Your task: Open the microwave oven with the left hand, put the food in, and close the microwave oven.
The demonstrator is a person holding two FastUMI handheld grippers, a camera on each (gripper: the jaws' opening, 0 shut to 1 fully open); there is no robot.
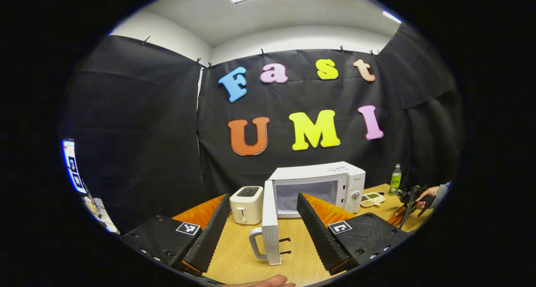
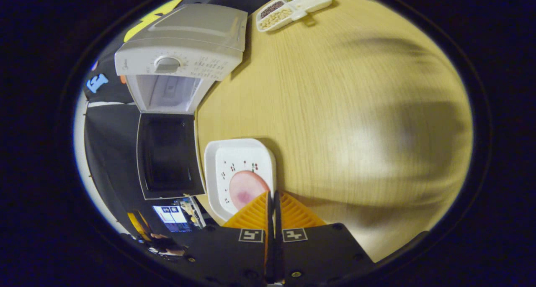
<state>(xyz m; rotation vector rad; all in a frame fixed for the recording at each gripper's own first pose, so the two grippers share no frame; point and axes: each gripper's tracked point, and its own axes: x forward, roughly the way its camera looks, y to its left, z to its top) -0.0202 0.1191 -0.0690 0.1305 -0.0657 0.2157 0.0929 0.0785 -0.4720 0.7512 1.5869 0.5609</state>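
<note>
In the left gripper view, the left tool (image 1: 264,228) is spread wide and holds nothing, with the microwave door (image 1: 270,224) standing open edge-on between its fingers and its handle (image 1: 256,243) close by. The microwave (image 1: 320,186) sits on the table (image 1: 234,257) beside a toaster (image 1: 247,204). A stray sideways move could knock the door part shut.

In the right gripper view, the right tool (image 2: 273,203) is pressed together on the rim of a white plate (image 2: 238,165) carrying pink food (image 2: 247,188), outside the open oven. Such an edge pinch may let the plate tilt or slip, or clip the door frame going in.
</note>
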